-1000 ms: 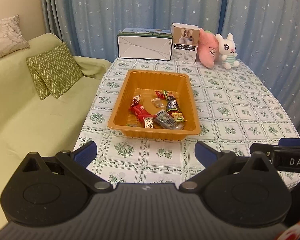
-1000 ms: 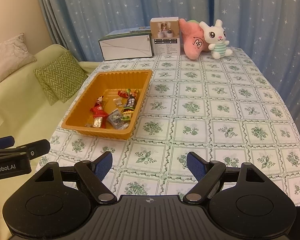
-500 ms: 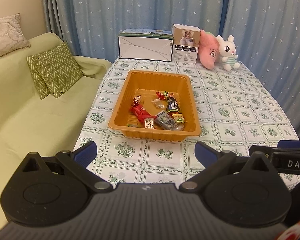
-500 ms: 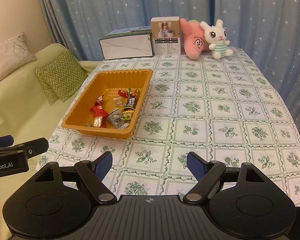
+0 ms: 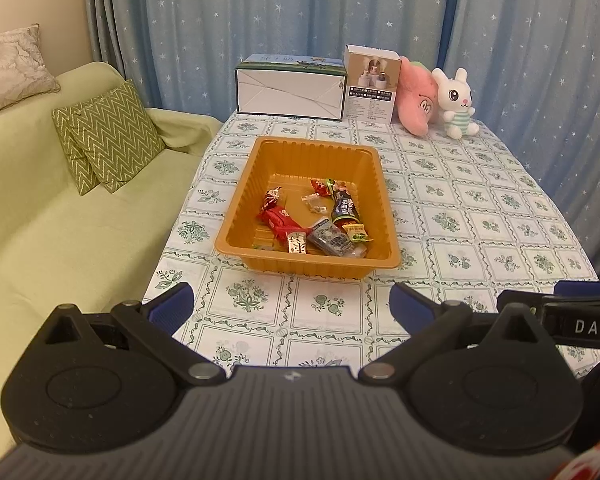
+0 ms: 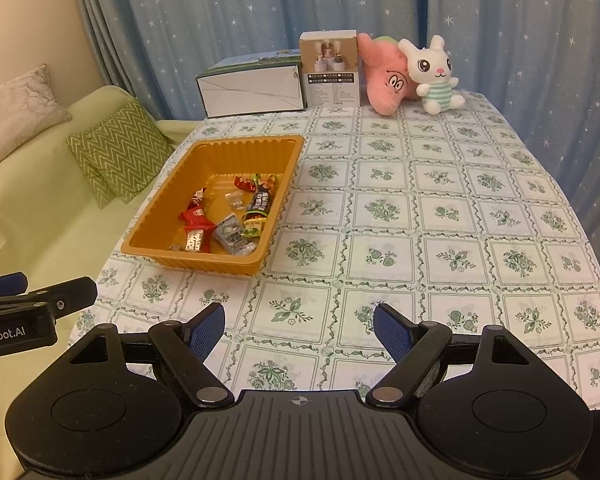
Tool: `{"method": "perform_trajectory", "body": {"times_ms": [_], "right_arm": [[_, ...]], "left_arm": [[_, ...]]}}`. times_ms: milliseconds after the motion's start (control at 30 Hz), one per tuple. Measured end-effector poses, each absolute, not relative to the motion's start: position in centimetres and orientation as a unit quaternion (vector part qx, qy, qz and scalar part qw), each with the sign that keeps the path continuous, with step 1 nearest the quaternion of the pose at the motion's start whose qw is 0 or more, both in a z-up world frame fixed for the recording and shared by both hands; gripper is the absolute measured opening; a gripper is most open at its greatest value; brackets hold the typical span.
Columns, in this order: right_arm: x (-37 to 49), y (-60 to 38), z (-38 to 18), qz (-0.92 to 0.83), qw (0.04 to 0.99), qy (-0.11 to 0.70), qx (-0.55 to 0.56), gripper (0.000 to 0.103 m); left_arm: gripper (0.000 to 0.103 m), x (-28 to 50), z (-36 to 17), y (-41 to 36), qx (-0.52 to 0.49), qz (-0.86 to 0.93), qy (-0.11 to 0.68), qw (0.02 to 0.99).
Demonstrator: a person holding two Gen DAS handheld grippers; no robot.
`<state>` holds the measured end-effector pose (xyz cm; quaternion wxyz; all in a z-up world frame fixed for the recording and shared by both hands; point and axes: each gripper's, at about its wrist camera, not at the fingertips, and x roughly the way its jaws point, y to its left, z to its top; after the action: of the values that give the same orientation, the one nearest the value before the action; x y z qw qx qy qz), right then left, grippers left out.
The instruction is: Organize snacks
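Observation:
An orange tray sits on the table's left side and holds several wrapped snacks: red packets, a dark bar and small candies. It also shows in the right wrist view, with the snacks near its front. My left gripper is open and empty, held above the table's front edge, well short of the tray. My right gripper is open and empty above the front of the table, to the right of the tray.
A white box, a smaller carton, a pink plush and a white bunny plush stand at the table's far edge. A green sofa with cushions is on the left. Blue curtains hang behind.
Both views have shifted very slightly; the tray and snacks have not moved. Both grippers stay open and empty.

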<state>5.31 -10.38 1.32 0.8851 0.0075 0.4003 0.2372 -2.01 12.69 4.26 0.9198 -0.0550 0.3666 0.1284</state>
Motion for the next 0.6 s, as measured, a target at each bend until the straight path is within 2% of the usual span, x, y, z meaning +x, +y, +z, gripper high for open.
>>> {"method": "perform_trajectory", "body": {"times_ms": [600], "right_arm": [[5.37,-10.43,1.3,0.236,0.884,0.402,0.01,0.081]], "left_arm": [[0.103,-2.15,4.25,12.55,-0.057,0.125,0.366,0.92]]}}
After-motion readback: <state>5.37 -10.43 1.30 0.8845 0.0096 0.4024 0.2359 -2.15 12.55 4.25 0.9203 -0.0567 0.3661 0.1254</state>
